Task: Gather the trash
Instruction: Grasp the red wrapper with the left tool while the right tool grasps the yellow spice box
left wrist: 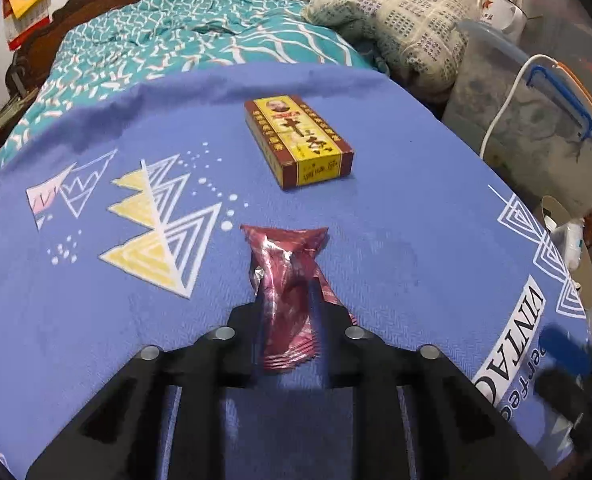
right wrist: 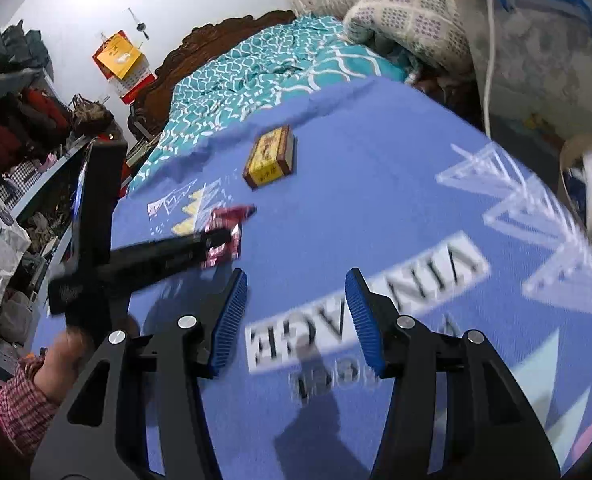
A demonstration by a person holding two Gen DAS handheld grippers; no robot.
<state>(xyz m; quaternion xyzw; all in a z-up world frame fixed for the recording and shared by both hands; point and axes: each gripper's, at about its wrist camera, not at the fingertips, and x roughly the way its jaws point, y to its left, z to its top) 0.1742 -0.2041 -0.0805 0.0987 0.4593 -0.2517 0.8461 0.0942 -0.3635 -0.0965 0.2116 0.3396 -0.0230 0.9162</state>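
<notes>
My left gripper (left wrist: 287, 292) is shut on a crumpled dark red foil wrapper (left wrist: 286, 272) and holds it just above the blue cloth (left wrist: 395, 240). A yellow and brown carton (left wrist: 299, 141) lies flat on the cloth beyond it. In the right wrist view the left gripper (right wrist: 220, 242) with the wrapper (right wrist: 228, 226) is at the left, and the carton (right wrist: 271, 157) lies farther back. My right gripper (right wrist: 296, 312) is open and empty over the printed word on the cloth (right wrist: 375, 208).
A teal patterned quilt (left wrist: 184, 36) and a folded checked blanket (left wrist: 407, 20) lie behind the cloth. A clear plastic storage box (left wrist: 535, 120) with a blue handle and a white cable (left wrist: 503, 104) stands at the right. Cluttered shelves (right wrist: 24, 120) stand at the left.
</notes>
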